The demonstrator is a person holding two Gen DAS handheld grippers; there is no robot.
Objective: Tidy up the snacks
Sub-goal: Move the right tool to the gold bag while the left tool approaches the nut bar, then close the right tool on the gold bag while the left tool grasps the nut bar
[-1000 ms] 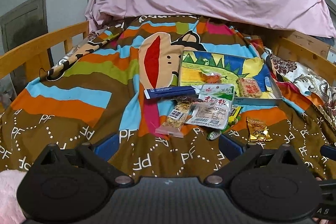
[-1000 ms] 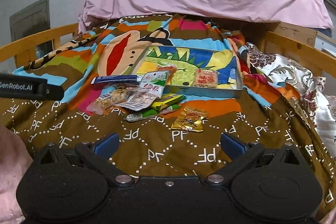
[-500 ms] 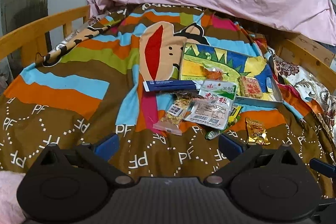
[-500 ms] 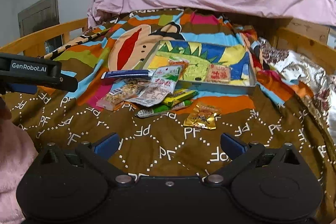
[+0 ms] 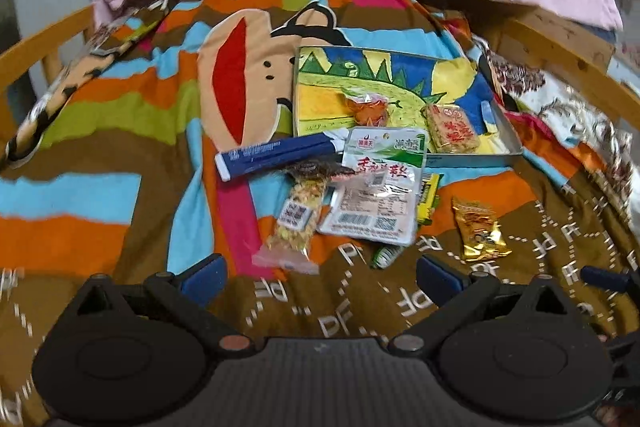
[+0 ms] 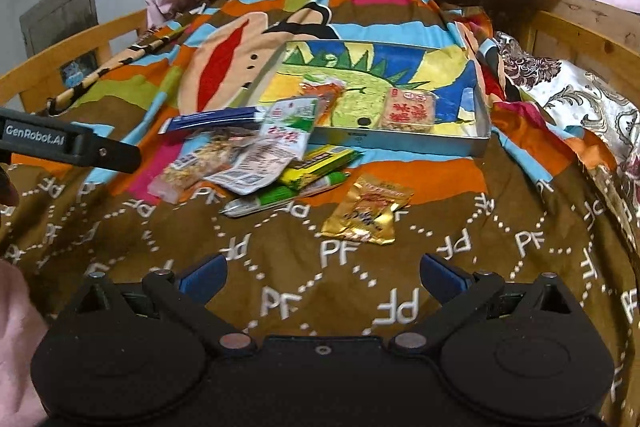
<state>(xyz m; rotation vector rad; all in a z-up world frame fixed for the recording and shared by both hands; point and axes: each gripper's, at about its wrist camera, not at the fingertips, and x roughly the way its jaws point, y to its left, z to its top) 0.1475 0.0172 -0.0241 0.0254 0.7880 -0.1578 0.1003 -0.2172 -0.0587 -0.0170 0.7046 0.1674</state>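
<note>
Bare bedspread (image 6: 320, 291) fills the lower middle of the right wrist view, open up to the gold packet (image 6: 368, 213) at centre. Above and left of it the snack pile (image 6: 256, 155) crowds the way to the tray (image 6: 400, 143), whose near wall stands across the middle. The left tongs (image 6: 72, 145) jut in at the left edge. Wooden rails (image 6: 592, 55) bound the upper right.

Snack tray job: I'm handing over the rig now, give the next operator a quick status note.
Left gripper and right gripper: both open, empty, over the blanket.
Done: orange packet and red rice cracker lie in the tray.
Left outside: blue stick pack, granola bag, white-green pouch, yellow-green pack, green tube, gold packet.
</note>
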